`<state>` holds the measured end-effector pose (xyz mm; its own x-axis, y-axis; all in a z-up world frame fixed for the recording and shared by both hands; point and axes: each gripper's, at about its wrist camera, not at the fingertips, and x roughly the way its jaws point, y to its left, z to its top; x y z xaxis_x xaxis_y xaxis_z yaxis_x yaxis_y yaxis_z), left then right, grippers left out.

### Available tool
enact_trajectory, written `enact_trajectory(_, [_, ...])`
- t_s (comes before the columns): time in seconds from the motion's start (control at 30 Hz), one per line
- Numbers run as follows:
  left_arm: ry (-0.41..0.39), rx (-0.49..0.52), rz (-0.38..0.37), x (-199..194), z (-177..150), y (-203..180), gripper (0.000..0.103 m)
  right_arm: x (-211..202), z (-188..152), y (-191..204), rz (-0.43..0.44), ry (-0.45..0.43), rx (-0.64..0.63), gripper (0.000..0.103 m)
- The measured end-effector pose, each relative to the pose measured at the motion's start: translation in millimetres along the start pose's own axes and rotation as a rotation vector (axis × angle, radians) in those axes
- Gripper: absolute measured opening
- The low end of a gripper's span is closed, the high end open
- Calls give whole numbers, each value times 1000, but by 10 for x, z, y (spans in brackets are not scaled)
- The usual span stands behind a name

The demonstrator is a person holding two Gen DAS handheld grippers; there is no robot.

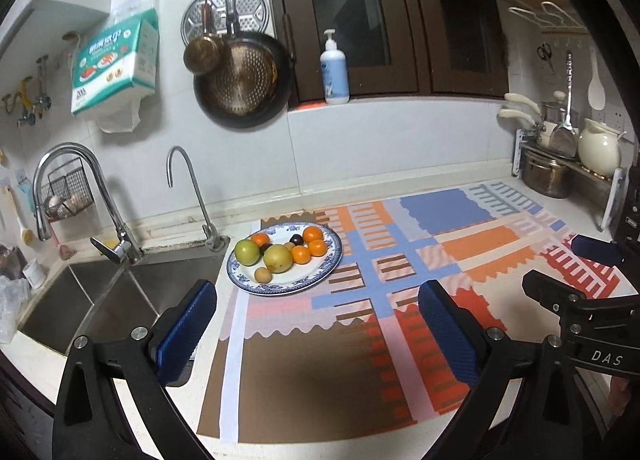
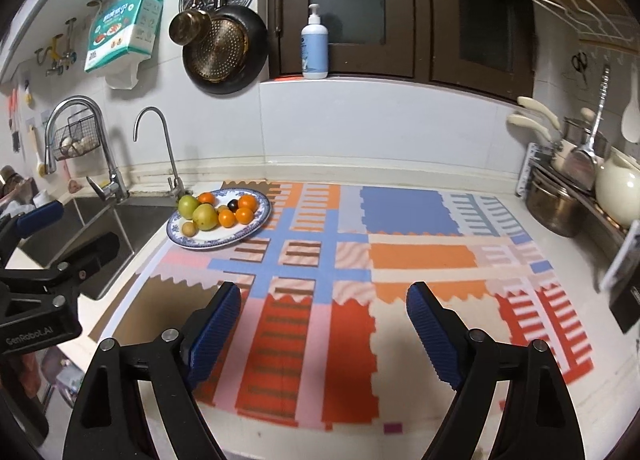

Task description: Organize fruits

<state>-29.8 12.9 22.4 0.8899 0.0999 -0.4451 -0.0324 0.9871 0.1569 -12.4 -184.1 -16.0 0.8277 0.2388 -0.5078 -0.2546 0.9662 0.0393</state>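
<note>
A blue-rimmed white plate [image 1: 335,260] [image 2: 264,216] sits on the counter beside the sink. It holds two green fruits [image 1: 277,258] [image 2: 205,216], several small oranges [image 1: 318,248] [image 2: 244,215], a dark plum [image 1: 296,239] [image 2: 232,204] and a small brown fruit [image 1: 262,275] [image 2: 188,229]. My left gripper [image 1: 317,286] [image 2: 68,236] hangs open just short of the plate, nothing between its blue pads. My right gripper [image 2: 324,288] [image 1: 572,268] is open and empty over the middle of the mat, to the right of the left one.
A patterned mat [image 2: 400,256] covers the counter. The steel sink [image 1: 100,300] with two faucets [image 1: 188,188] lies left of the plate. A rack with a pot [image 2: 554,204] and a cream jug stands at the right. A soap bottle [image 1: 334,72] sits on the sill; pans hang on the wall.
</note>
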Motion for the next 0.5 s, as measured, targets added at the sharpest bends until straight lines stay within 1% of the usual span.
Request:
enact_trajectory(0.33, [-15,-13,-29,-319,-71,-42,103,-390,-127,-22,-12,-33,4,85])
enact_trajectory(0.5, [-23,-9,-23,-423,-90,-54,103,-511,-163,-19,-6,-45,12,85])
